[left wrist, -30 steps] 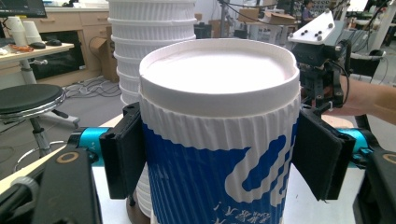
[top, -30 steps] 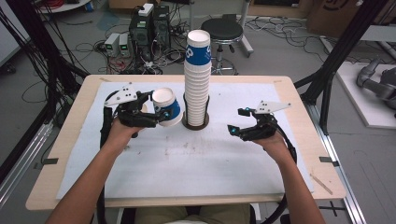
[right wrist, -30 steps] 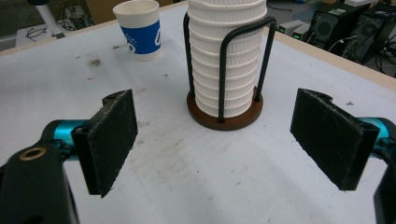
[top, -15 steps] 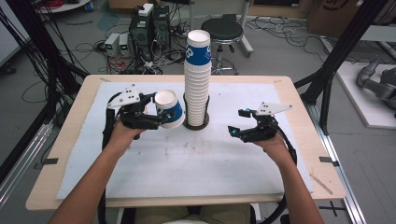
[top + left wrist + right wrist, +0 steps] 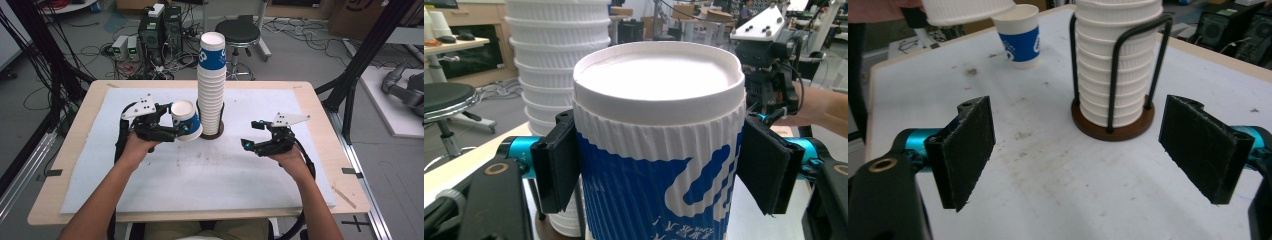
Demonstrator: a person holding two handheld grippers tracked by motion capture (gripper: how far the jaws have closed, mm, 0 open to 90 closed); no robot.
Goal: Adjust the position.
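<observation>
L gripper (image 5: 186, 131) was clenched on a blue-and-white paper cup (image 5: 186, 120), pads pressed to both sides of its ribbed sleeve just under the rim; cup upright w/ a slight tilt, held just beside the cup stack (image 5: 211, 85), at approx 9 o'clock from it. In the left gripper view the cup (image 5: 659, 150) sat between the two pads, white rim up, stack (image 5: 551, 70) close behind at 11 o'clock; whether cup base touched the table can't be told.

Stack stood in a black wire holder on a round brown base (image 5: 216, 134), near table centre, toward the far edge. Top cup of the stack showed a blue print.

R gripper (image 5: 252, 135) was released, jaws spread wide w/ nothing between them, low over the white mat (image 5: 200, 175) at approx 3 o'clock from the stack, well apart from it. Right gripper view: holder base (image 5: 1113, 125) at 1 o'clock ahead of the open pads, and a second blue-and-white cup (image 5: 1020, 37) standing on the mat at 11 o'clock, farther off.

Mat covered most of the wooden table (image 5: 65, 200); some smudges on it near centre.
</observation>
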